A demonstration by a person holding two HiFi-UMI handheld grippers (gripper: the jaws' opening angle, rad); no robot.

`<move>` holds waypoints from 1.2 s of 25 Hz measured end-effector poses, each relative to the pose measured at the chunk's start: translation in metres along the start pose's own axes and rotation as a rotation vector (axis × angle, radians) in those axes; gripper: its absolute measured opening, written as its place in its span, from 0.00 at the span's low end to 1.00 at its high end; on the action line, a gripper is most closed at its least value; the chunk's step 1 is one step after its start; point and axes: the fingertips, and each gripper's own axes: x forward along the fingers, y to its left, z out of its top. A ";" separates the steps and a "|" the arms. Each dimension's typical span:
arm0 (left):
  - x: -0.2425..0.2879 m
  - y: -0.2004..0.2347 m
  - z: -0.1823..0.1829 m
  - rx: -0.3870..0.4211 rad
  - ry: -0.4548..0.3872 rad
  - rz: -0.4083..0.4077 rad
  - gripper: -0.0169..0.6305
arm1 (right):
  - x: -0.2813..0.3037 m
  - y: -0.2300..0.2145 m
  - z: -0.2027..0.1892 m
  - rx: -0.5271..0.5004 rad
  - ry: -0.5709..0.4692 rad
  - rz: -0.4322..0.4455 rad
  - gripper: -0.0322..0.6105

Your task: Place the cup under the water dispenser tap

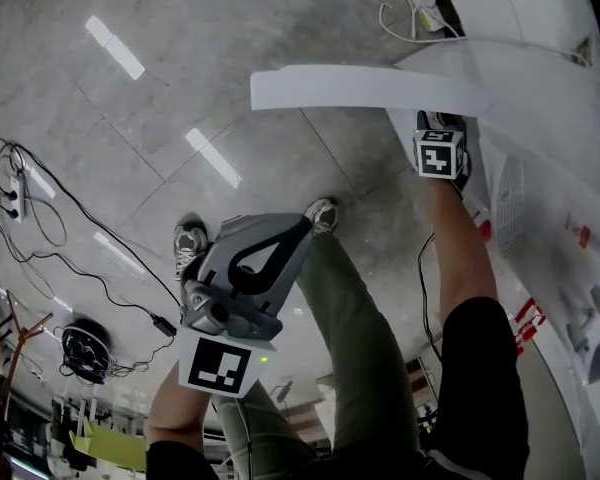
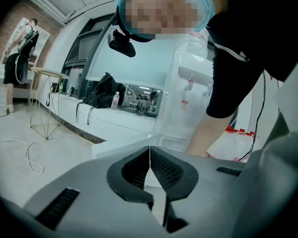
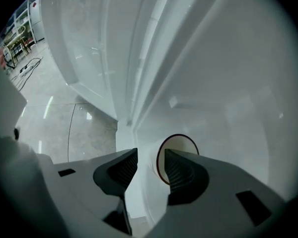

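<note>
Starting with the right gripper: how do its jaws stand? (Recorder)

Wide apart, pointing steeply down. Pads press on nothing. (Spotter)

Cup? (Recorder)

White cup, dark rim, mouth facing the camera, on the white desk. The right-hand jaw tip overlaps the mouth in the right gripper view. The cup's near wall shows in the gap between the 2 jaws. Cannot tell whether either pad touches it. (Spotter)

Left gripper? (Recorder)

Left gripper is held low in front of the person's legs in the head view, well apart from the right one. Jaws together, pad against pad along 1 seam. (Spotter)

Dispenser? (Recorder)

Water dispenser, white, bottle on top, seen past the left gripper and behind the person's forearm. Taps sit in a recess on its front. No view shows cup and dispenser together, so I cannot place 1 against the other. (Spotter)

Surroundings? (Recorder)

Grey tiled floor, with a coil of black cable at the lower left of the head view. Black bag on another long white desk. A 2nd person stands far off at the left of the left gripper view. (Spotter)
</note>
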 end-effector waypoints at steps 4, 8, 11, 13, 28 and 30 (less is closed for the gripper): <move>0.003 -0.004 -0.005 0.008 0.005 -0.018 0.06 | 0.010 0.005 -0.007 0.014 0.027 0.037 0.29; 0.003 -0.003 -0.009 0.010 0.010 -0.020 0.06 | 0.012 -0.002 -0.007 0.016 0.043 0.051 0.17; 0.002 -0.003 -0.007 0.006 0.014 -0.015 0.06 | 0.010 0.002 -0.008 -0.003 0.065 0.087 0.16; 0.002 -0.004 -0.002 0.006 0.012 -0.017 0.06 | 0.004 0.008 -0.009 -0.009 0.067 0.101 0.15; -0.029 -0.027 0.075 0.097 -0.003 -0.165 0.06 | -0.128 0.107 -0.010 0.153 -0.033 0.257 0.15; -0.043 -0.029 0.086 0.116 0.003 -0.185 0.06 | -0.153 0.116 -0.012 0.177 -0.036 0.262 0.15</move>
